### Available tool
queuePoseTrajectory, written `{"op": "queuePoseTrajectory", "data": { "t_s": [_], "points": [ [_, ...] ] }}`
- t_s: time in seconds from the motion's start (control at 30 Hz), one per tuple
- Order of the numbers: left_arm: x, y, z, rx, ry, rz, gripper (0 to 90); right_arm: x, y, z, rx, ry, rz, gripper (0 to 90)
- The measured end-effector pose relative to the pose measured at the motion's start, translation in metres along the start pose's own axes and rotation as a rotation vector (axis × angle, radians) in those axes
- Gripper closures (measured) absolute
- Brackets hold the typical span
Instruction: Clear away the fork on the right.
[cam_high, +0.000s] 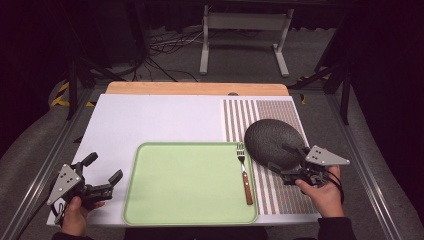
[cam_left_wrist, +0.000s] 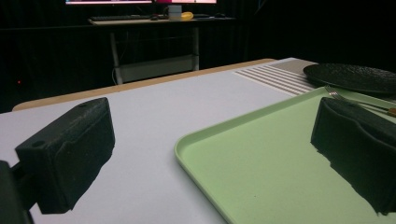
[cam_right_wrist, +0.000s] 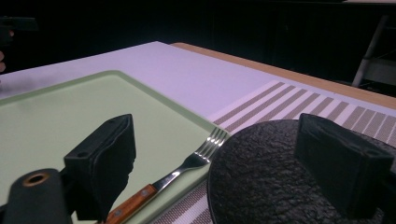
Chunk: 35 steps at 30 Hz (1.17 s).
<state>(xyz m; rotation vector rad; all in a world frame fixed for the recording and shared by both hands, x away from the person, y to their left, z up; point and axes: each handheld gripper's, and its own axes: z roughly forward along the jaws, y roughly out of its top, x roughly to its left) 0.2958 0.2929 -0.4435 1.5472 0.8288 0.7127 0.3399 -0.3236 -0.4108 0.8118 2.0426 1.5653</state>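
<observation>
- The right gripper is hovering at the near edge of the plate, jaws standing wide and holding nothing; in the right gripper view one jaw is sitting over the plate and the other over the tray.
- The plate is lying flat on the striped mat, just right of the tray, its left rim close to the tray's right edge.
- The fork is lying along the tray's right side, tines pointing away from the person, wooden handle toward the person; in the right gripper view the fork is showing between the jaws, beside the plate rim.
- The left gripper is idling just left of the tray, jaws wide and empty; its own view is showing the tray corner between the jaws.
- Judgement: the step in hand is a grasp of the plate at its near rim, likely for a move onto the tray.
- Advice: the lower jaw is needing to slip under the rim, since the plate is lying flat on the mat; a shallow approach angle is serving best.
- Advice: the grip is wanting a deep bite on the rim, as the plate looks broad and may tip when held from one edge.
- Risk: the fork is lying close to the tray's right edge; a plate carried low may knock it, so a clear lift is advisable.
</observation>
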Motion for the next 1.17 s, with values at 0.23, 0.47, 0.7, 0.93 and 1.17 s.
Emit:
{"op": "queuePoseTrajectory", "data": {
  "t_s": [0.23, 0.47, 0.7, 0.93, 1.17],
  "points": [
    [0.0, 0.0, 0.0, -0.001, 0.0, 0.001, 0.3, -0.005, -0.014, -0.009, -0.015, -0.019, -0.007, 12.9],
    [0.0, 0.001, 0.0, -0.004, -0.005, 0.0, 0.3, -0.01, -0.028, -0.013, -0.012, -0.025, -0.008, 12.6],
    [0.0, 0.001, -0.001, -0.009, -0.006, -0.001, 0.3, -0.01, -0.038, -0.014, 0.016, -0.033, -0.016, 12.4],
    [0.0, 0.001, 0.0, -0.009, -0.007, 0.0, 0.3, -0.009, -0.039, -0.013, 0.042, -0.059, -0.01, 11.7],
    [0.0, 0.001, 0.0, -0.008, -0.007, 0.001, 0.3, -0.008, -0.038, -0.014, 0.035, -0.058, -0.023, 11.1]
  ]
}}
